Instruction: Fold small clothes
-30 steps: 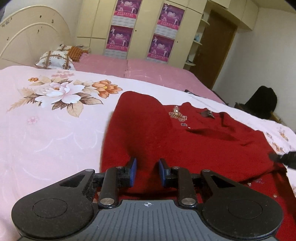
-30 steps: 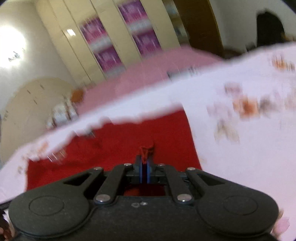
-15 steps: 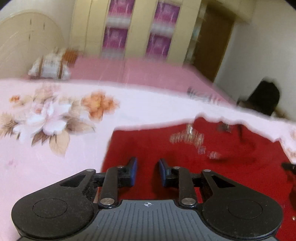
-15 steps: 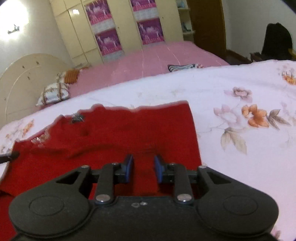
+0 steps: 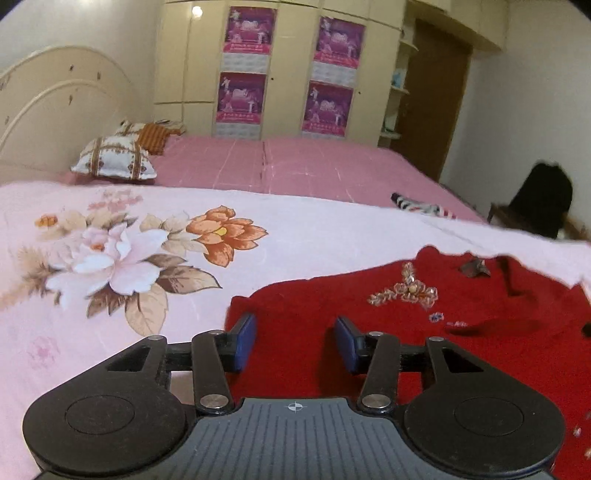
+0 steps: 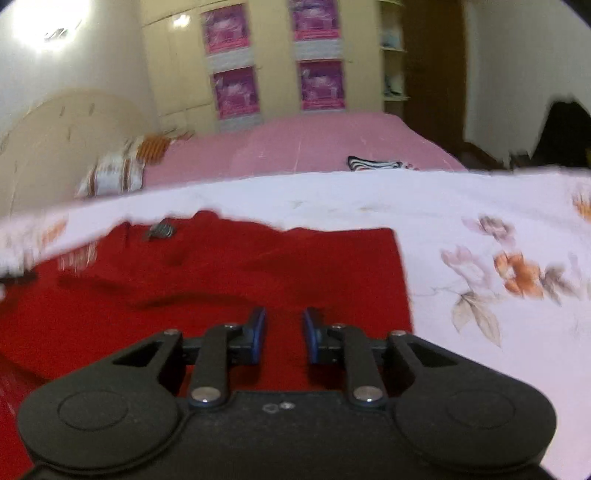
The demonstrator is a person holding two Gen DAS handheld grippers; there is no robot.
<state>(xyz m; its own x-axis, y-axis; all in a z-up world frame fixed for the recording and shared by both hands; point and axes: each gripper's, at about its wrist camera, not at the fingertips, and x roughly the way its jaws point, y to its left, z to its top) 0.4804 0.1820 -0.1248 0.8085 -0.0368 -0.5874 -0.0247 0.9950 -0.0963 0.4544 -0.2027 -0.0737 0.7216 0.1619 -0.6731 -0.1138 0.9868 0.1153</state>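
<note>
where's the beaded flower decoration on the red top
In the left wrist view, the beaded decoration sits on the red top, right of centre, near its far edge.

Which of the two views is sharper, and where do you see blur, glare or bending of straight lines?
Left wrist view: sharp; the beaded flower on the red garment is crisp, and the wardrobe bows from the fisheye lens. Right wrist view: motion-blurred, most at the left edge of the garment; strong glare from a lamp at top left.

The sweater point(image 5: 424, 343) lies flat on the quilt point(image 5: 147, 258), with the pillow point(image 5: 114, 162) far behind at the headboard point(image 5: 55, 110).
</note>
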